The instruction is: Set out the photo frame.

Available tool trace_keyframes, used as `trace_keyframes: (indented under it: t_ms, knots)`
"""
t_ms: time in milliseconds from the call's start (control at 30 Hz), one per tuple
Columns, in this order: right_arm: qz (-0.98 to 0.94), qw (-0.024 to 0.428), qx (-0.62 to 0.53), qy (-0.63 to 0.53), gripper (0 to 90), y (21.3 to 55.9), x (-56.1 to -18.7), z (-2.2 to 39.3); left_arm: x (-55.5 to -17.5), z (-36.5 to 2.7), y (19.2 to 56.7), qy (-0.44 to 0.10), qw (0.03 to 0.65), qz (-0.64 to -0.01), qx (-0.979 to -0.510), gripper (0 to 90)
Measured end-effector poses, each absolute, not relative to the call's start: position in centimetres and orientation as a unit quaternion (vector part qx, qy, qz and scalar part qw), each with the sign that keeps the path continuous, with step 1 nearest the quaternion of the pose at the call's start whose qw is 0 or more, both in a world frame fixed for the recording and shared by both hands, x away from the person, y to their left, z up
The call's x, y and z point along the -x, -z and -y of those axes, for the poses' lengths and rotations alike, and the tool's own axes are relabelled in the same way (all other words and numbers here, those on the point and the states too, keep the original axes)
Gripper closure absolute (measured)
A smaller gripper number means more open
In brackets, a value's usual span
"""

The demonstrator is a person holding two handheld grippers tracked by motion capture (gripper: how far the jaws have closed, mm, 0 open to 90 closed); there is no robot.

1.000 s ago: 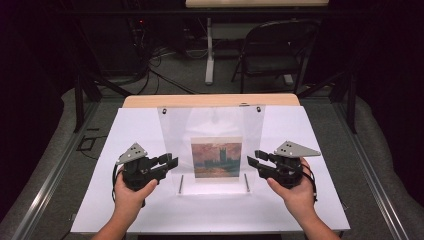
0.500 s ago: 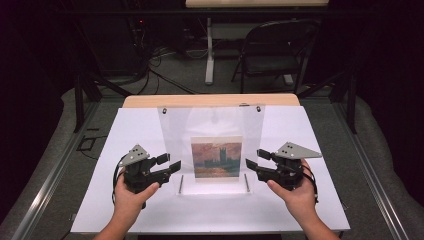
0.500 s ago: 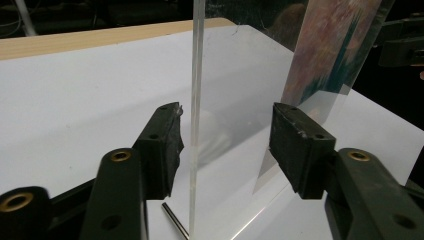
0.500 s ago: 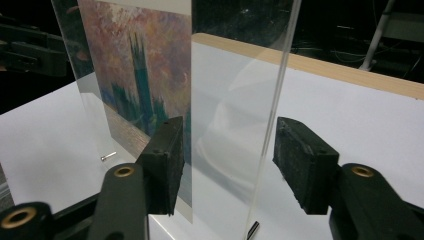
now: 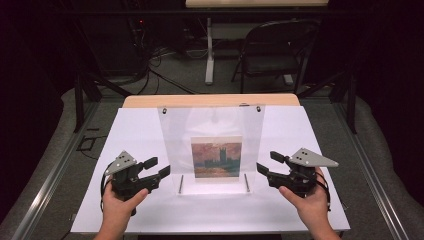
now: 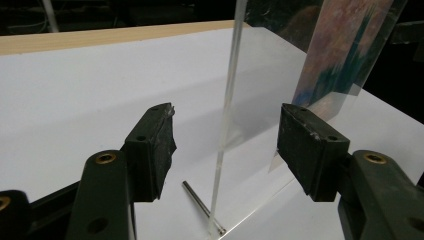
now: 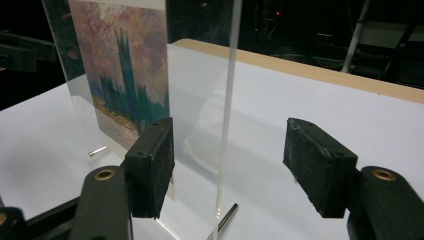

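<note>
A clear acrylic panel (image 5: 212,135) stands upright on the white table (image 5: 140,135), with a painted picture (image 5: 217,157) of a tower at sunset in its lower middle. Two thin metal pins (image 5: 181,183) lie at its base. My left gripper (image 5: 161,167) is open at the panel's left edge; in the left gripper view that panel edge (image 6: 229,100) stands between the two pads (image 6: 156,145). My right gripper (image 5: 267,163) is open at the right edge, and the panel edge (image 7: 227,95) passes between its pads (image 7: 315,160). The picture (image 7: 122,70) shows through the acrylic.
A folding chair (image 5: 272,52) and a table leg (image 5: 210,50) stand on the floor beyond the table. Cables trail across that floor. A wooden strip (image 5: 210,100) runs along the table's far edge. Metal rails flank the table on both sides.
Both grippers have moved inward toward the panel, so that its left and right edges now sit between their open jaws.
</note>
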State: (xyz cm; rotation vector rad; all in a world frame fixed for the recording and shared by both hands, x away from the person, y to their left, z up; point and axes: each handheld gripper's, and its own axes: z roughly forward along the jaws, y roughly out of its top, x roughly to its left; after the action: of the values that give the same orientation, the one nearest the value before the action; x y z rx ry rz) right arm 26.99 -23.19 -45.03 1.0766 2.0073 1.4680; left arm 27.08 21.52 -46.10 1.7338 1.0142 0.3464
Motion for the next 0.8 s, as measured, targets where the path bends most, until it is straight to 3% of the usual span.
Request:
trace_keyframes:
  t_ms: [333,800]
  knots:
    - [-0.707,0.235,-0.424,-0.515,36.1,46.9,-26.5,25.4,-26.7,-23.7,48.8,-0.191,0.496,-0.456,-0.714,38.8]
    - [-0.722,0.253,-0.442,-0.469,36.0,51.6,-27.0,25.3,-27.3,-24.4,52.5,-0.193,0.475,-0.462,-0.724,38.5]
